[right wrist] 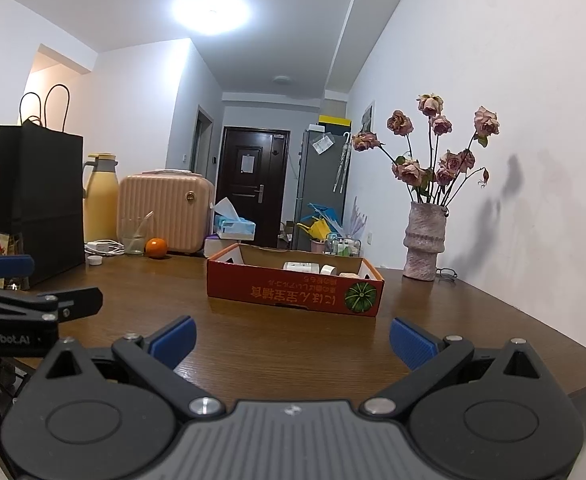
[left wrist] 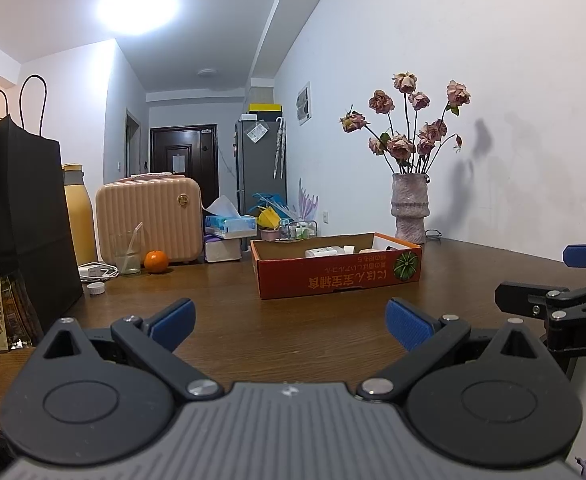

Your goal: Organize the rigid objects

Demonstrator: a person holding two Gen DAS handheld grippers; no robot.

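Progress looks near complete, I judge: small white items already lie inside the shallow orange cardboard box (right wrist: pixel 293 294) on the brown wooden tabletop (left wrist: pixel 293 320); my left claw (left wrist: pixel 291 322) and right claw (right wrist: pixel 293 338) gape empty, short of it.

Right tongs (right wrist: pixel 292 338) gape empty above the table (right wrist: pixel 473 320), facing the red box (right wrist: pixel 293 294).

White walls (left wrist: pixel 473 40), bright ceiling light (left wrist: pixel 137 6), dark door (right wrist: pixel 253 184), wooden table (left wrist: pixel 293 320).

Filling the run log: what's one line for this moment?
left hand-held gripper open, empty | right hand-held gripper open, empty | red cardboard box ahead
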